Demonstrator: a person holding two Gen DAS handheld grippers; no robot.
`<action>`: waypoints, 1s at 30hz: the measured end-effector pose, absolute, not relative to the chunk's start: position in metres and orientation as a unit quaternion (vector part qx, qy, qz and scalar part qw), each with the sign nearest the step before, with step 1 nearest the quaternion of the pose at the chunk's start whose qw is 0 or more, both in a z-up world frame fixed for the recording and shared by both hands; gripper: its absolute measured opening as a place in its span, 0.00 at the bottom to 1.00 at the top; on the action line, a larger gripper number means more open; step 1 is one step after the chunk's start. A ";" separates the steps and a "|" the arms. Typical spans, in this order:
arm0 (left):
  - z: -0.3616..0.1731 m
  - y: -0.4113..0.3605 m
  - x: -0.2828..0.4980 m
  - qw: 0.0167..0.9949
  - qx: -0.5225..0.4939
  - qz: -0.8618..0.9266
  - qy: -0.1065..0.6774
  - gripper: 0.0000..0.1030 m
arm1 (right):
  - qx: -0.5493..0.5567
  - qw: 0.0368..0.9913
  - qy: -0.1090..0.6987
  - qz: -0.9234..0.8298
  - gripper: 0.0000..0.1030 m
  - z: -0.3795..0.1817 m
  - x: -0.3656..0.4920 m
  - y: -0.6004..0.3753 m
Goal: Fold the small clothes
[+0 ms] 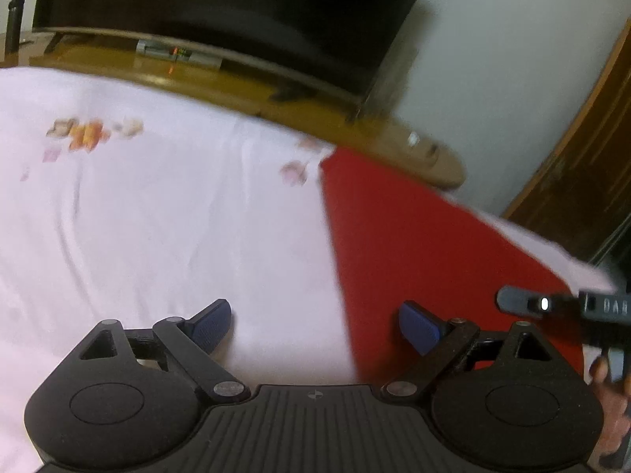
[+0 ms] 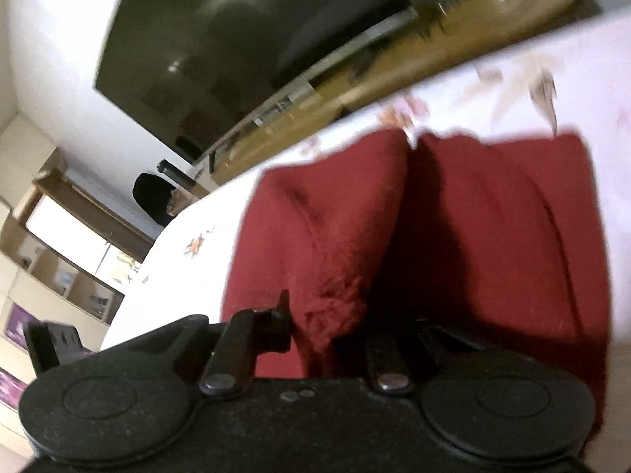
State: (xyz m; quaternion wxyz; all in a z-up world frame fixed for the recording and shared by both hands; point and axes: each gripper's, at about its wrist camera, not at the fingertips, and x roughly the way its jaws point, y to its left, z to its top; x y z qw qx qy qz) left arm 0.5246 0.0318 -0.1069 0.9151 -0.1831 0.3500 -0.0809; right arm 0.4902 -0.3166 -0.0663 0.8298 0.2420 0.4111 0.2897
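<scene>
Your left claw point(image 1: 315, 327) stands wide, its two blue pads well apart and nothing between them. It hovers over the white floral bedsheet point(image 1: 157, 216), right at the left edge of the red garment point(image 1: 414, 244). That edge runs away from you, from just beside the claw's right pad toward the far side of the bed, so the cloth lies wholly to the right of this claw.

Your right claw point(image 2: 335, 327) sits at the near hem of the same red garment point(image 2: 473, 236). Its fingers look drawn close together with a puckered bunch of red cloth between them, so I judge it to be gripping the hem, though blur and shadow hide the fingertips and the hold may be partial. From this side the garment shows two lobes parted by a dark crease that runs lengthwise away from the claw, likely a pair of small shorts or trousers lying with the long axis pointing toward the television point(image 2: 244, 51).

The right claw is the nearer one, already on the cloth; the left must shift rightward to reach the edge. The coming move, as I read it, turns on that lengthwise crease: bring one lobe over the other across it.
</scene>
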 end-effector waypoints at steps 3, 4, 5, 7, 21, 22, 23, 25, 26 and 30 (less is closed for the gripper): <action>-0.093 0.016 0.533 0.920 -0.166 -0.100 0.340 0.89 | 0.212 0.853 0.381 0.286 0.14 -0.043 0.472 -0.319; -0.092 0.005 0.540 0.920 -0.145 -0.098 0.351 0.89 | 0.201 0.859 0.377 0.283 0.14 -0.035 0.466 -0.321; -0.092 -0.004 0.547 0.917 -0.131 -0.099 0.363 0.89 | 0.196 0.861 0.376 0.280 0.14 -0.030 0.460 -0.325; -0.098 -0.020 0.560 0.906 -0.125 -0.114 0.389 0.90 | 0.196 0.865 0.373 0.273 0.14 -0.023 0.451 -0.335; -0.100 -0.033 0.567 0.907 -0.139 -0.133 0.375 0.89 | 0.367 0.835 0.352 0.210 0.47 -0.082 0.466 -0.419; -0.102 -0.035 0.572 0.906 -0.132 -0.131 0.381 0.89 | 0.372 0.835 0.349 0.208 0.38 -0.082 0.470 -0.423; -0.105 -0.037 0.576 0.904 -0.128 -0.130 0.387 0.90 | 0.368 0.837 0.352 0.202 0.16 -0.084 0.477 -0.424; -0.113 -0.038 0.583 0.893 -0.143 -0.140 0.403 0.90 | 0.341 0.839 0.375 0.199 0.11 -0.086 0.493 -0.414; -0.114 -0.038 0.583 0.889 -0.150 -0.142 0.408 0.90 | 0.330 0.841 0.378 0.204 0.10 -0.086 0.495 -0.410; -0.102 -0.051 0.580 0.895 -0.134 -0.151 0.397 0.85 | 0.289 0.865 0.359 0.199 0.07 -0.070 0.486 -0.409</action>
